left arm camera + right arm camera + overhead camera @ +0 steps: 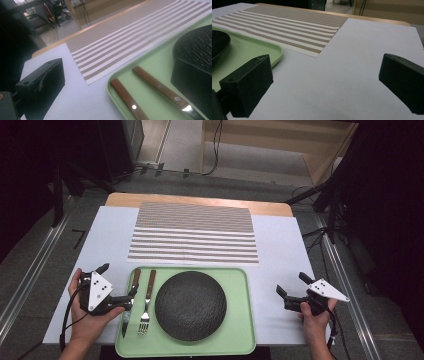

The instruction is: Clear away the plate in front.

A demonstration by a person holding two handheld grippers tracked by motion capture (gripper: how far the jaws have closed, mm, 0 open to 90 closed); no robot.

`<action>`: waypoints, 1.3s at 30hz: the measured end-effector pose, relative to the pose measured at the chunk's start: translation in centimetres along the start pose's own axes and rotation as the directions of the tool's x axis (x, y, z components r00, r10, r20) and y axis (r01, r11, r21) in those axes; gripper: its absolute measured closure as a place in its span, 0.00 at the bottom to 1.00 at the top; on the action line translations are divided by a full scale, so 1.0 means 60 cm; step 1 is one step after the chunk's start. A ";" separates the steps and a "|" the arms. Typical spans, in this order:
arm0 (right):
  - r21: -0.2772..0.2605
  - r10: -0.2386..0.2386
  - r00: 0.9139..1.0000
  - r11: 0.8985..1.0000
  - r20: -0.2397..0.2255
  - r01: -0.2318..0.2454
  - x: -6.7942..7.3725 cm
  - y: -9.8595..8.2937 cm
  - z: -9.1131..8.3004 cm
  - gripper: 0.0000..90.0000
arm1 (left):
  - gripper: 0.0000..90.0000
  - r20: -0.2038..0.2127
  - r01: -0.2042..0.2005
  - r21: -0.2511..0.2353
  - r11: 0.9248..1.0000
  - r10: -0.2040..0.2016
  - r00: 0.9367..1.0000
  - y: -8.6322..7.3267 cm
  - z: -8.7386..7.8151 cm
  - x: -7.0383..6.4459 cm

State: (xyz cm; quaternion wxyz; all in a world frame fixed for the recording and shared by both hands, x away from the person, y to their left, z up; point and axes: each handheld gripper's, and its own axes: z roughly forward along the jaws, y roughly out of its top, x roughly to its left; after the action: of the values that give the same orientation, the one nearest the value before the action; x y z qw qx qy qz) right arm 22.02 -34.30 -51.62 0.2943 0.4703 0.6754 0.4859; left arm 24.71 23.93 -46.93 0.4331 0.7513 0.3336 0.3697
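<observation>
A green tray (240, 280) holds a round black plate (190, 305), with a wooden-handled knife (131, 294) and a fork (147, 297) lying left of the plate. My left gripper (115, 286) is open at the tray's left edge, one jaw over the white sheet and the other above the knife. In the left gripper view the knife handle (125, 97) and fork handle (155, 85) lie ahead between the jaws of the left gripper (120, 80), untouched. My right gripper (294, 285) (324, 82) stands open over the sheet, to the right of the tray (249, 50), and holds nothing.
A brown-and-white striped placemat (194, 232) lies beyond the tray on a white sheet (280, 245) that covers the wooden table (200, 200). Metal rails run along both sides of the table. Dark stands and cables crowd the floor behind.
</observation>
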 end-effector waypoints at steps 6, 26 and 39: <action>-0.003 0.004 1.000 1.000 0.001 -0.004 -0.001 0.000 0.000 0.00 | 0.00 0.004 0.070 0.001 0.998 -0.070 0.998 -0.011 0.006 0.029; -0.003 0.012 1.000 1.000 0.006 -0.012 -0.002 0.000 -0.001 0.00 | 0.00 0.025 0.206 0.030 0.978 -0.207 0.978 -0.044 0.018 0.095; -0.002 0.012 1.000 1.000 0.008 -0.012 -0.002 0.000 -0.001 0.00 | 0.00 0.030 0.253 0.042 0.967 -0.254 0.967 -0.063 0.020 0.121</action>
State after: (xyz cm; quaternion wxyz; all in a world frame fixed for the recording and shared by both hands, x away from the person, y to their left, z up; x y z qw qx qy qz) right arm 22.00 -34.44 -51.62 0.2944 0.4760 0.6708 0.4866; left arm 28.72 30.95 -48.81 0.4683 0.7171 0.4261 0.2915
